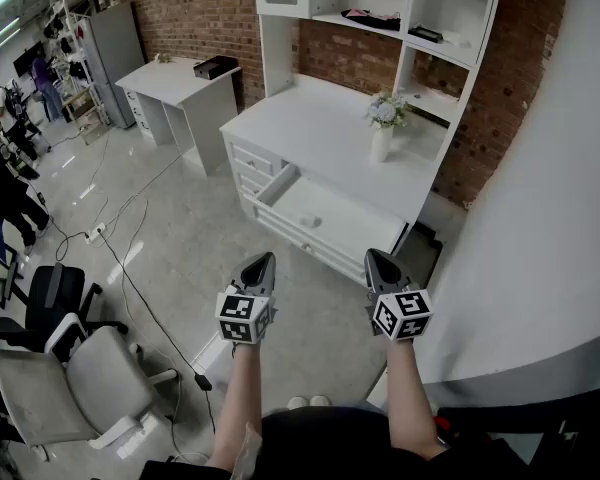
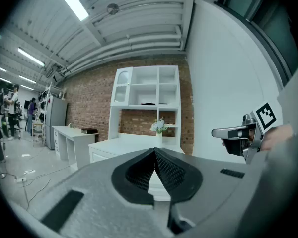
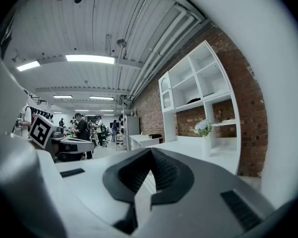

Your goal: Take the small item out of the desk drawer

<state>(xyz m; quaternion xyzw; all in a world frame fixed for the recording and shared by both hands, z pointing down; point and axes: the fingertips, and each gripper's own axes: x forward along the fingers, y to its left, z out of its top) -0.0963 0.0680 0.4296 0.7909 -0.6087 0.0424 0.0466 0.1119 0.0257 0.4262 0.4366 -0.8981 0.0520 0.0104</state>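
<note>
Head view: both units held over the grey tiled floor (image 1: 180, 258), well short of the white desk with hutch (image 1: 320, 138). The white desk drawer (image 1: 365, 236) stands pulled out below the top. A small pale item (image 1: 313, 221) lies on the drawer bottom, left of centre; too small to say what it is. Left gripper (image 1: 265, 259) and right gripper (image 1: 373, 255) are side by side, tips aimed at the drawer front, neither near it.

Left gripper view: my left gripper (image 2: 154, 152) is clenched, ribbed pads meeting at the tip, nothing between them. Desk straight ahead, white vase of flowers (image 2: 159, 128) on top. The right gripper (image 2: 238, 133) shows at the right edge.

Right gripper view: right gripper (image 3: 150, 151) is likewise clenched tip to tip, nothing caught. Desk off to the right w/ the vase (image 3: 203, 133); the left gripper (image 3: 54, 143) shows at left.

Step in hand (judgement): approach, grasp not begun. To do well:
- Pick one unit; the left looks closer in line w/ the item.
- Spread the jaws before entering the drawer, not inside it.
- Come in from above, clear of the front rim and the desk edge overhead.
- Straddle the item, pads low to the drawer bottom, then close slowly.
- Keep the other unit back so they don't collide.
</note>
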